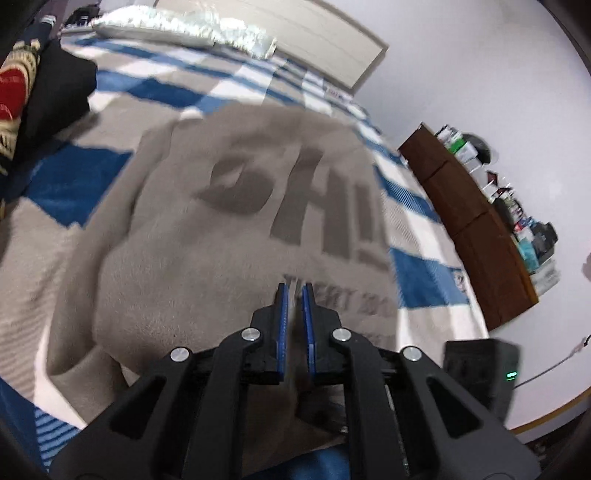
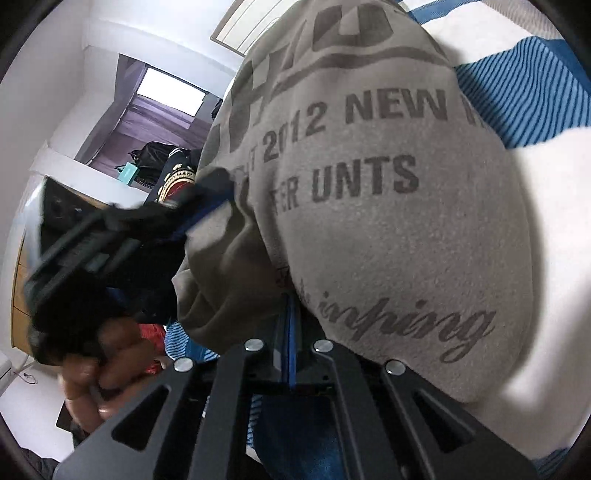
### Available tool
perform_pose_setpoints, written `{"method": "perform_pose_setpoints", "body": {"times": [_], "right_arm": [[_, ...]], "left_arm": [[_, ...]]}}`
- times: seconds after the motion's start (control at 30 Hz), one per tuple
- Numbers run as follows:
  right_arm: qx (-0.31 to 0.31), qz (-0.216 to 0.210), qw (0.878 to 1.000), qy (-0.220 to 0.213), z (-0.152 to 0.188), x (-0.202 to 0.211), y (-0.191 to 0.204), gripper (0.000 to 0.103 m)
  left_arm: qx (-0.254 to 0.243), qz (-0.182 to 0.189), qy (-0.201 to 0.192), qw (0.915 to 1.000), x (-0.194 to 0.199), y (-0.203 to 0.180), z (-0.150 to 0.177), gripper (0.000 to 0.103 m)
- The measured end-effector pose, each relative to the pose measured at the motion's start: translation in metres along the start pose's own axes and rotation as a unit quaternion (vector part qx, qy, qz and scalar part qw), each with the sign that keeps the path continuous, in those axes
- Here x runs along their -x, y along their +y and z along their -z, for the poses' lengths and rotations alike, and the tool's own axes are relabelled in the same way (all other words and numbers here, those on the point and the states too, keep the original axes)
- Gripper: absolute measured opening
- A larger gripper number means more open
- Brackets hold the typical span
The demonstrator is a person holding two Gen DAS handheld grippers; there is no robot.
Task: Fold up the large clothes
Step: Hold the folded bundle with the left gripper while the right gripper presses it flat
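While the grey sweatshirt (image 1: 229, 229) lies spread over the middle of the bed's blue-and-white blanket (image 1: 147, 88), both tools grip its near hem. The left gripper (image 1: 294, 291) has its jaws nearly together on a fold of cloth; the right gripper (image 2: 291, 299) is pinched on the hem too. A pillow (image 1: 184, 26) sits at the bed's far edge, dark clothes (image 1: 55, 92) at its left edge, and a brown cabinet (image 1: 476, 229) beside its right edge.
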State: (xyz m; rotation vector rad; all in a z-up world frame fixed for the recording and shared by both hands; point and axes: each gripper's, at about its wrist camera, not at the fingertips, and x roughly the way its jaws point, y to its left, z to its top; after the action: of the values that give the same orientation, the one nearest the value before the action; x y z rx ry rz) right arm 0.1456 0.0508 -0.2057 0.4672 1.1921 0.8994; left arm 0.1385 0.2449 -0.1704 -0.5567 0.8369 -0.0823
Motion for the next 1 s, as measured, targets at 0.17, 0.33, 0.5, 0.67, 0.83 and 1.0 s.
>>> {"method": "perform_pose_setpoints", "body": {"times": [0.17, 0.33, 0.5, 0.67, 0.83, 1.0], "right_arm": [[0.041, 0.006, 0.999, 0.007, -0.002, 0.018, 0.011, 0.0], [0.144, 0.072, 0.987, 0.01, -0.021, 0.052, 0.054, 0.0], [0.171, 0.136, 0.976, -0.006, -0.103, 0.061, 0.089, 0.0], [0.153, 0.198, 0.966, 0.067, -0.183, -0.022, 0.089, 0.0], [0.127, 0.259, 0.953, 0.094, -0.209, -0.102, 0.05, 0.0], [0.094, 0.281, 0.947, 0.12, -0.227, -0.162, 0.015, 0.0]], "left_arm": [[-0.004, 0.007, 0.021, 0.9997, -0.022, 0.017, 0.01, 0.003], [0.003, 0.019, 0.021, 0.9996, -0.03, 0.022, 0.013, 0.004], [0.01, 0.023, 0.021, 0.9995, -0.03, 0.025, 0.017, 0.004], [0.008, 0.009, 0.026, 0.9996, -0.029, 0.025, 0.02, 0.004], [0.008, 0.01, 0.03, 0.9995, -0.029, 0.022, 0.017, 0.004], [0.037, 0.015, 0.029, 0.9988, -0.029, 0.042, 0.017, 0.003]]}}
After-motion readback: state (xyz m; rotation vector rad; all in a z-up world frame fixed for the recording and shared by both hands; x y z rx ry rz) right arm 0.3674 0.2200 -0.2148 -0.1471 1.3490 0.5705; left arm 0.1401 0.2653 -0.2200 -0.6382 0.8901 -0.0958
